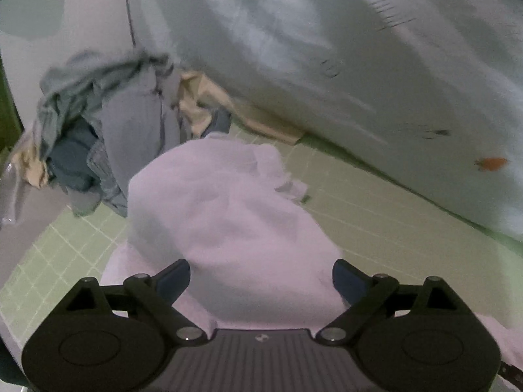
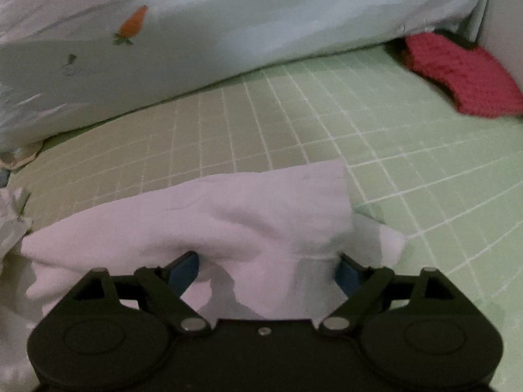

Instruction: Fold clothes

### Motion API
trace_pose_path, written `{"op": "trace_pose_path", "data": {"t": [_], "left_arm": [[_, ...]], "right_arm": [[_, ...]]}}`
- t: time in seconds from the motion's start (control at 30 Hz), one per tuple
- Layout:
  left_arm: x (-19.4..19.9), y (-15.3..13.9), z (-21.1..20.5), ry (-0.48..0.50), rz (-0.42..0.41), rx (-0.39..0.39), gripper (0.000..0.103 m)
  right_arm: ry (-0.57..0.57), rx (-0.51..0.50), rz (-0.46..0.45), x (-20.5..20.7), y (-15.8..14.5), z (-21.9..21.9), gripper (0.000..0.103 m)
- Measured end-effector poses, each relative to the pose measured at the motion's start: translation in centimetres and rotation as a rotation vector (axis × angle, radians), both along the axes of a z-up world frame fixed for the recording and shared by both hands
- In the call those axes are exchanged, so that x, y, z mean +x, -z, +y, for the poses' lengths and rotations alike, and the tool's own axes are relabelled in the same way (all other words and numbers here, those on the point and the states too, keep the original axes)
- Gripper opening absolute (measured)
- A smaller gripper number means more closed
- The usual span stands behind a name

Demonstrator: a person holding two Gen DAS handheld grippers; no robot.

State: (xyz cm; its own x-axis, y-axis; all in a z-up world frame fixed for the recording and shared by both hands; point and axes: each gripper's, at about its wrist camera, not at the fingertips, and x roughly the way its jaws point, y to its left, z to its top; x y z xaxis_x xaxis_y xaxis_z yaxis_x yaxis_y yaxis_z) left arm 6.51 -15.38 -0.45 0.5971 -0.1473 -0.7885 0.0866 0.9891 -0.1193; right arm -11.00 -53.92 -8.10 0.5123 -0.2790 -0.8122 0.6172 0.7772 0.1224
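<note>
Both claws, left (image 1: 261, 272) and right (image 2: 266, 268), spread wide over white garment (image 2: 202, 215) on green sheet (image 2: 392, 150). Risk: closing grabs several layers, bunching fold.

Garment (image 2: 209, 225) on mat (image 2: 408, 150), quilt (image 2: 228, 32) behind

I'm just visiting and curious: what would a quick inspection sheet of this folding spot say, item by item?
Surface: green grid mat, partly bare.
Job's things: white garment rumpled on the mat, lying between both grippers' fingers.
Clutter: heap of blue and beige clothes behind the garment; red knitted cloth at the far corner.
Grippers: left gripper open; right gripper open; cloth between the fingers, not pinched.
Cables: nothing seen.
Surroundings: pale carrot-print bedding along the mat's back edge.
</note>
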Motion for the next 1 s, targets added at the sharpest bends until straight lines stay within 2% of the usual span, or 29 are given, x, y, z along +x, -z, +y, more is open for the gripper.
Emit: {"op": "trace_pose_path", "data": {"t": [0.03, 0.07, 0.1, 0.13, 0.17, 0.27, 0.33, 0.47, 0.53, 0.57, 0.6, 0.63, 0.7, 0.77, 0.87, 1.0], "left_arm": [[1.2, 0.5, 0.1, -0.009, 0.018, -0.008, 0.09], [2.4, 1.1, 0.2, -0.017, 0.035, -0.016, 0.085], [3.4, 1.4, 0.3, -0.024, 0.051, -0.031, 0.075], [4.3, 1.7, 0.4, -0.031, 0.065, -0.05, 0.07], [5.1, 1.9, 0.4, -0.038, 0.079, -0.07, 0.07], [7.4, 2.4, -0.1, -0.037, 0.111, -0.107, 0.07], [8.0, 2.4, -0.8, -0.005, 0.108, -0.114, 0.07], [7.8, 1.8, -1.9, 0.057, 0.067, -0.132, 0.074], [7.1, 1.5, -2.3, 0.081, 0.038, -0.118, 0.079], [6.8, 1.4, -2.3, 0.082, 0.031, -0.103, 0.079], [6.4, 1.3, -2.2, 0.075, 0.027, -0.088, 0.079], [6.0, 1.2, -2.2, 0.069, 0.024, -0.072, 0.079], [5.8, 0.9, -1.8, 0.034, 0.013, -0.05, 0.081], [5.0, 0.5, -0.8, 0.0, 0.004, -0.05, 0.084], [3.2, 0.2, 1.5, -0.02, -0.004, -0.048, 0.086], [0.8, 1.0, 4.5, -0.016, 0.012, -0.008, 0.087]], "right_arm": [[0.007, 0.013, -0.001, 0.6, 0.4, -0.4, 0.087], [0.005, 0.03, -0.014, 1.3, 0.6, -0.9, 0.076], [-0.003, 0.046, -0.031, 2.0, 0.7, -1.4, 0.047], [-0.011, 0.062, -0.047, 2.6, 0.8, -1.9, 0.028], [-0.017, 0.071, -0.063, 3.4, 0.8, -2.4, 0.008], [-0.047, -0.041, -0.087, 6.7, -1.0, -4.8, 0.008], [-0.074, -0.159, -0.114, 10.0, -3.2, -6.9, 0.008], [-0.027, -0.427, -0.178, 16.0, -8.0, -10.2, 0.008], [0.042, -0.488, -0.167, 17.8, -8.7, -11.1, 0.016], [0.073, -0.512, -0.155, 18.6, -9.0, -11.4, 0.037], [0.094, -0.509, -0.119, 18.8, -8.7, -11.2, 0.051], [0.107, -0.498, -0.09, 18.8, -8.4, -10.8, 0.054], [0.086, -0.419, -0.084, 16.2, -7.1, -8.6, 0.07], [0.064, -0.34, -0.078, 13.6, -5.8, -6.4, 0.079], [0.013, -0.222, -0.045, 9.5, -3.6, -2.4, 0.08], [-0.042, -0.173, 0.015, 5.2, -1.7, 3.4, 0.08]]}}
